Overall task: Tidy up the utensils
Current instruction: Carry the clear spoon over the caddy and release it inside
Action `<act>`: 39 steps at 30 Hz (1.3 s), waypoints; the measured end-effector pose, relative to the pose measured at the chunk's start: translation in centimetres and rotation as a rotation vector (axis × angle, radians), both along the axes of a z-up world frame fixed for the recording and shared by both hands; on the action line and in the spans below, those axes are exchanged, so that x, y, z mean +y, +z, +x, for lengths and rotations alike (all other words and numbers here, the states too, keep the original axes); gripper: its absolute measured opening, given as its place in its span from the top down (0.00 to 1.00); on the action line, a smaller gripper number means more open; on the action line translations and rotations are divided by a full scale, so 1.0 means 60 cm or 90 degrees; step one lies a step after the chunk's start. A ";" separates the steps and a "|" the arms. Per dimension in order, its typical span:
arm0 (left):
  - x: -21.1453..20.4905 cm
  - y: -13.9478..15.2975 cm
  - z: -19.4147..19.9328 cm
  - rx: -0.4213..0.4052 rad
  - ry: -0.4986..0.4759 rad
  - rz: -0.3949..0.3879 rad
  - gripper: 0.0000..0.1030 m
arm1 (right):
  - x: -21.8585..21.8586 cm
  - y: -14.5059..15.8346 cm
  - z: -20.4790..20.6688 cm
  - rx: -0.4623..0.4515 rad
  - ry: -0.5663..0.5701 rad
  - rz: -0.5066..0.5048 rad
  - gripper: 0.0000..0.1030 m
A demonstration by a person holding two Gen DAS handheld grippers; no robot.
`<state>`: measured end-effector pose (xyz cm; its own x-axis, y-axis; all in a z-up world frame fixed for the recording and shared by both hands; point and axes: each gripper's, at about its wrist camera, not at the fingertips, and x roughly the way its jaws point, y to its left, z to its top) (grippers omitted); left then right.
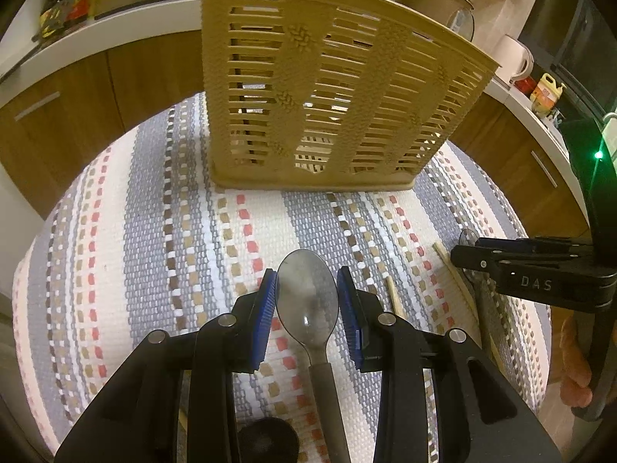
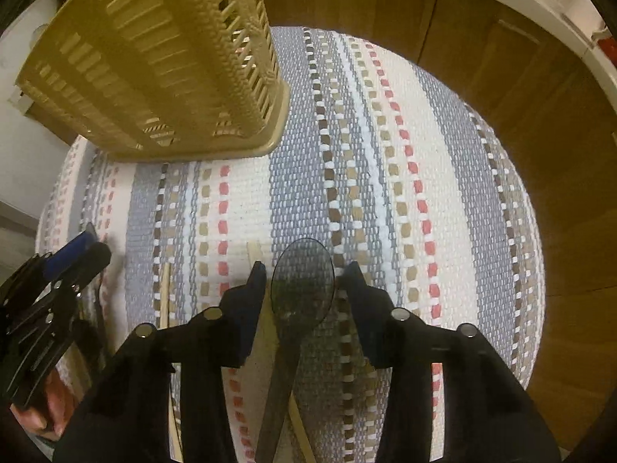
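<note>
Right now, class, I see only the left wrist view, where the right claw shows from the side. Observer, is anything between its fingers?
Observer: Yes. In the right wrist view the right claw stands open around the bowl of a dark spoon that lies on the striped cloth. There is a gap on each side of the bowl.
Operator: Is that spoon lying alone?
Observer: No. A pale chopstick runs along the bowl's left edge and crosses beneath the spoon's handle.
</note>
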<state>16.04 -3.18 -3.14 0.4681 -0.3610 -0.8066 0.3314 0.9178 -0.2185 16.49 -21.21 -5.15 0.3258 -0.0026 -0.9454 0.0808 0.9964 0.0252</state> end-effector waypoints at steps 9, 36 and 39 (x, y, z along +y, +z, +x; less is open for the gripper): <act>0.007 -0.001 -0.001 -0.007 -0.003 -0.003 0.71 | 0.036 -0.003 -0.010 0.009 0.005 -0.036 0.64; 0.032 0.168 -0.031 -0.207 0.023 -0.086 0.71 | 0.016 0.183 -0.118 -0.261 0.099 0.040 0.70; 0.039 0.241 -0.038 -0.293 0.040 -0.095 0.71 | 0.018 0.252 -0.111 -0.347 0.109 0.038 0.70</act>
